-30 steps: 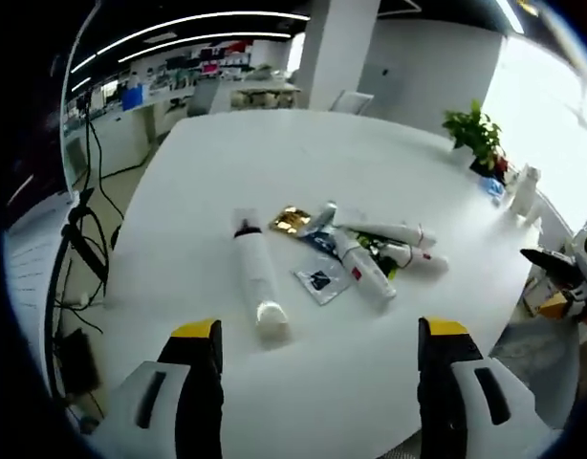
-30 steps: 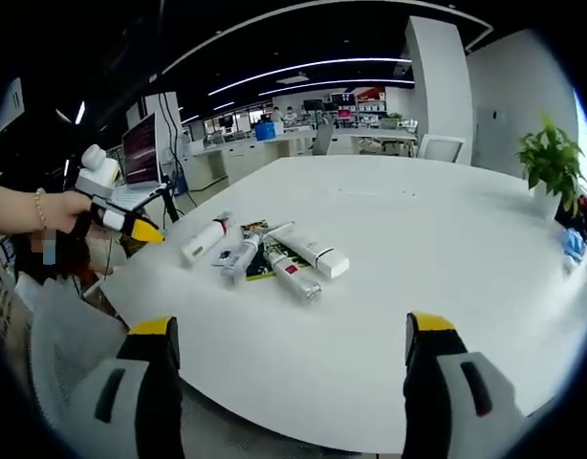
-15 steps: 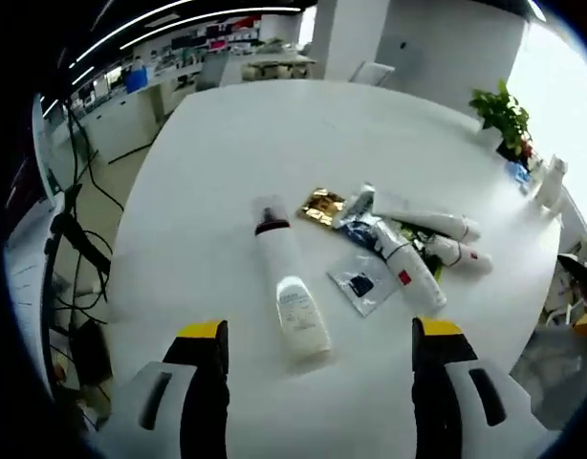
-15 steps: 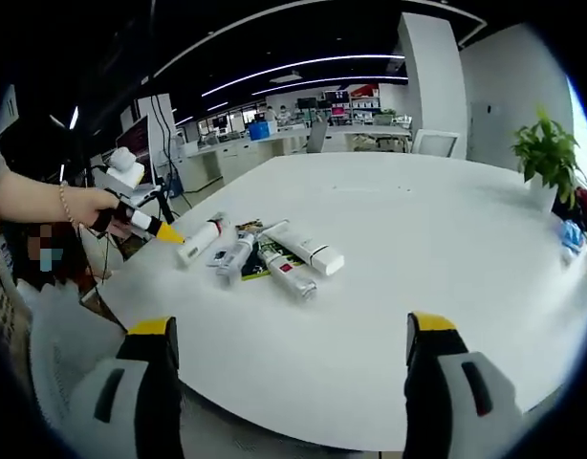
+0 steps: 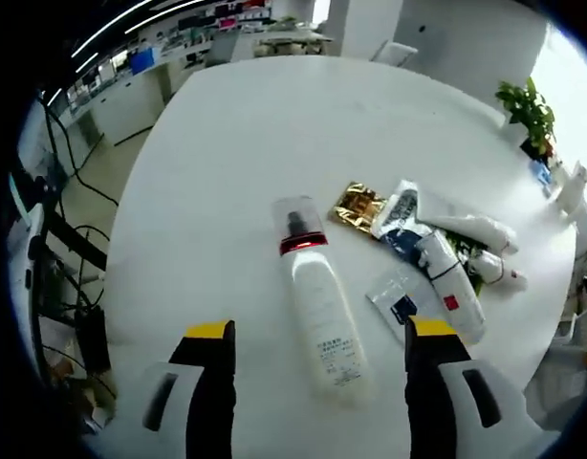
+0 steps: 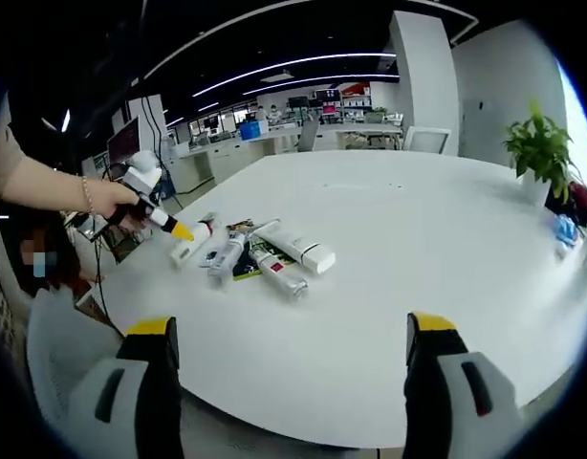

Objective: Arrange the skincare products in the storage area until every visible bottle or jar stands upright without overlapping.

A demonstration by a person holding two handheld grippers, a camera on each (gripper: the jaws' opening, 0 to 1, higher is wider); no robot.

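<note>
White pump bottle (image 5: 317,306) lies flat on the table (image 5: 227,143), between the spread fingers of the left gripper (image 5: 317,344).
Beyond the fingertips, tubes (image 5: 456,287) and sachets (image 5: 358,204) overlap in a heap; labels too small to read. Right gripper (image 6: 289,349) also gapes wide, holding nothing, well short of the heap.

A big open office is seen. A wide white desk (image 6: 399,258) stands in front, long rows of work desks (image 6: 246,148) with screens at the back, strip lights (image 6: 303,75) overhead, and a potted plant (image 6: 537,153) nearby.
</note>
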